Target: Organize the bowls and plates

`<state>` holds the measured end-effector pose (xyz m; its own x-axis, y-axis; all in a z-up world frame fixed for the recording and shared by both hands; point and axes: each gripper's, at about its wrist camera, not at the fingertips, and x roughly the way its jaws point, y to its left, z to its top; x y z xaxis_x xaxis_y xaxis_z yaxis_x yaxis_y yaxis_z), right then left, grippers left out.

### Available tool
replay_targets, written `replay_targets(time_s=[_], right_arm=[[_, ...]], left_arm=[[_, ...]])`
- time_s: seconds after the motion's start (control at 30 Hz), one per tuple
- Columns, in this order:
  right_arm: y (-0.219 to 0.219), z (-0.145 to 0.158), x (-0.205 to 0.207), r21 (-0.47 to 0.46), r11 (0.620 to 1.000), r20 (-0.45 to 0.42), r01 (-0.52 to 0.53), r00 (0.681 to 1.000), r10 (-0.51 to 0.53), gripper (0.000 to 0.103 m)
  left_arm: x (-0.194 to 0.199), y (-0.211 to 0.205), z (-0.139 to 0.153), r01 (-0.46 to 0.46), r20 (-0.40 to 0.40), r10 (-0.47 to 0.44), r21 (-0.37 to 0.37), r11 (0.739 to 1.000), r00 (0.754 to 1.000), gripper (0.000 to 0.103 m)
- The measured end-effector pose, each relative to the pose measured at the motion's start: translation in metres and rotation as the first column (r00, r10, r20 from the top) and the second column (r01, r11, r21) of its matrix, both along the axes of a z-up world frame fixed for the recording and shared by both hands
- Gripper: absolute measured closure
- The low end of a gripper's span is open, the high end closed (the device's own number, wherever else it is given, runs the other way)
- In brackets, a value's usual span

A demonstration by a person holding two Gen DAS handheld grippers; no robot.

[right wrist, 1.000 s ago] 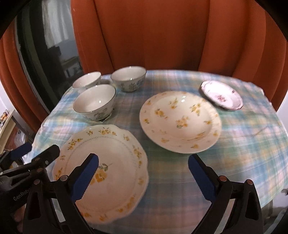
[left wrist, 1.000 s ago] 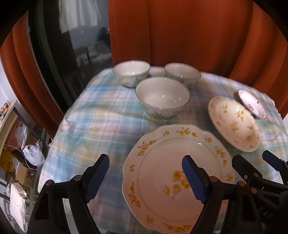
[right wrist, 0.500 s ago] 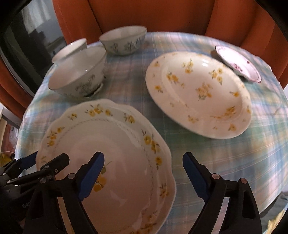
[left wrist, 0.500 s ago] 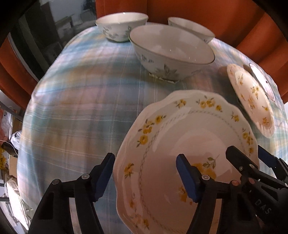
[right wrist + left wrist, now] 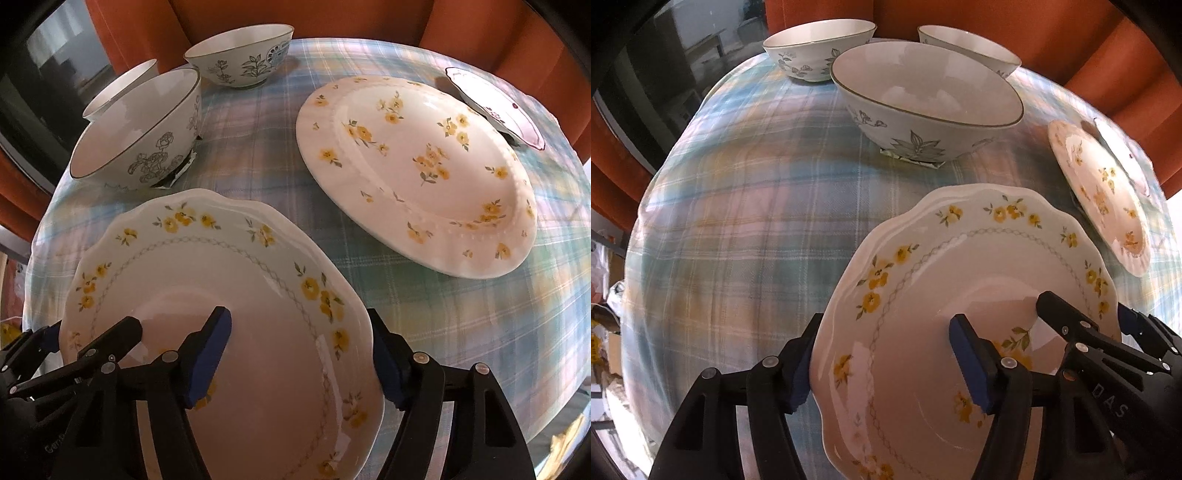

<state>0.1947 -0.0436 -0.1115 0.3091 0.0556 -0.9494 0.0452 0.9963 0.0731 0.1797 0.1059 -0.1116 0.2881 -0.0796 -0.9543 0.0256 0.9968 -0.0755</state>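
Note:
A scalloped white plate with yellow flowers [image 5: 960, 280] lies at the near edge of the round table; it also shows in the right wrist view [image 5: 207, 280]. My left gripper [image 5: 886, 365] is open with its jaws astride the plate's left rim. My right gripper [image 5: 299, 362] is open with its jaws astride the plate's right rim. A second yellow-flowered plate [image 5: 417, 170] lies to the right. A small pink-patterned plate [image 5: 495, 107] lies behind it. Three white bowls stand at the back: the nearest bowl [image 5: 923, 99], a left bowl [image 5: 816, 48] and a right bowl [image 5: 971, 48].
The table wears a blue and yellow plaid cloth [image 5: 746, 206] that drops off at its round edge. Orange curtains [image 5: 351, 18] hang close behind the table. A dark window [image 5: 646, 74] is at the left. Clutter lies on the floor at the far left.
Both grippers have moved forward and down onto the scalloped plate. Their jaws now straddle its left and right rims. The dishes have not moved.

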Motion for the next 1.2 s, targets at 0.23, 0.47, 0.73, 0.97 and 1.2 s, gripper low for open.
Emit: replay_targets(time_s=[0.23,0.47,0.73,0.97,1.2], right_arm=[[-0.009,0.010,0.000,0.004,0.999,-0.041,0.047,0.998,-0.047,0.031],[-0.023,0.035,-0.008,-0.013,0.997,-0.016,0.079,0.997,-0.079,0.031],[-0.052,0.051,-0.024,-0.035,0.993,0.033,0.112,0.993,-0.111,0.032],[-0.101,0.057,-0.030,-0.023,0.994,0.067,0.111,0.992,-0.109,0.032],[-0.157,0.064,-0.027,-0.003,0.995,0.085,0.096,0.992,-0.095,0.032]], left_arm=[[0.000,-0.008,0.016,0.044,0.006,-0.044,0.001,0.999,0.999,0.035],[-0.001,-0.019,0.037,0.079,0.042,-0.079,-0.016,0.997,0.996,0.035],[-0.014,-0.052,0.040,0.083,0.073,-0.079,-0.045,0.996,0.994,0.035],[-0.015,-0.101,0.048,0.072,0.106,-0.068,-0.041,0.997,0.992,0.034],[-0.014,-0.150,0.052,0.056,0.121,-0.052,-0.028,0.998,0.991,0.034]])
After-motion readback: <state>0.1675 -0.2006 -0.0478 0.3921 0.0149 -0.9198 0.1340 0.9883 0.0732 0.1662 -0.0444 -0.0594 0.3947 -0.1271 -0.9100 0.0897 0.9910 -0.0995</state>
